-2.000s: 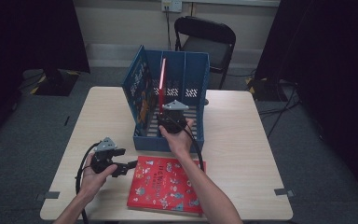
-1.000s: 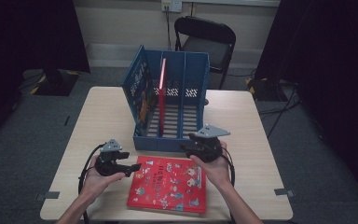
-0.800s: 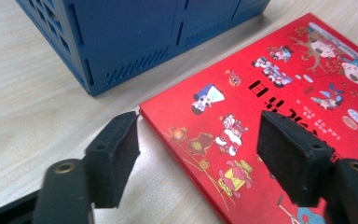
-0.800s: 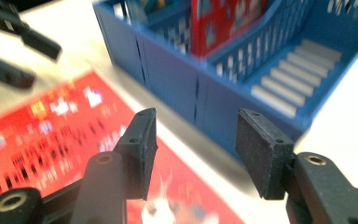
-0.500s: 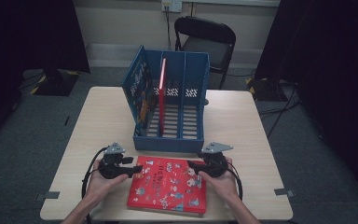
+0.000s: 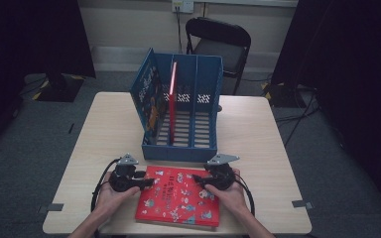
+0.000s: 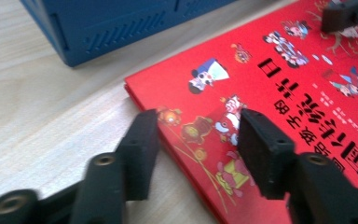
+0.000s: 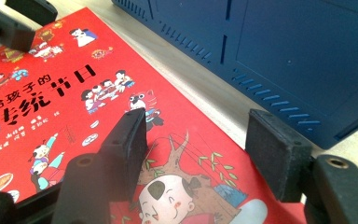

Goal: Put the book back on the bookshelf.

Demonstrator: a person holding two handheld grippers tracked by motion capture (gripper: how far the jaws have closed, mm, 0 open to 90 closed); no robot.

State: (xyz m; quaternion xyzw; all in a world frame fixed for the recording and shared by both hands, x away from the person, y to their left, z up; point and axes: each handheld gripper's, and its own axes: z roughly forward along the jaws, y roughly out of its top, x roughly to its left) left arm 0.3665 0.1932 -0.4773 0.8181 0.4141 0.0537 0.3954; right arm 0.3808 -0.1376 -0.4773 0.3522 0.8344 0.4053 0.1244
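Fingers of the left gripper (image 7: 193, 154) are standing about half open, and they have just been closing; in the left gripper view the near corner edge of the red book (image 6: 178, 201) is lying between them, one finger (image 7: 137, 154) on the worktop side and the other finger (image 7: 265, 149) over the cover, but I cannot see that the pads are pressing on it. Fingers of the right gripper (image 8: 200, 154) are also standing partly open, and they have just been opening; in the right gripper view one finger (image 8: 126, 144) is hovering over the cover and the other finger (image 8: 275, 149) is hanging past the book's edge, toward the blue rack (image 8: 284, 56), with nothing gripped that I can tell

From the high view, the red book is lying flat on the worktop (image 6: 104, 129), near the front edge where the person is sitting, just in front of the blue rack (image 6: 181, 106). Its cover is showing cartoon figures and large dark characters. The left gripper (image 6: 146, 182) is resting at the book's left upper corner and the right gripper (image 6: 198, 178) at its right upper part, each held in a hand, with a cable curling away beside it

Inside the rack a second thin red book (image 6: 172, 101) is standing upright in one of the middle slots. Behind the worktop a black chair (image 6: 218, 42) is standing against the wall
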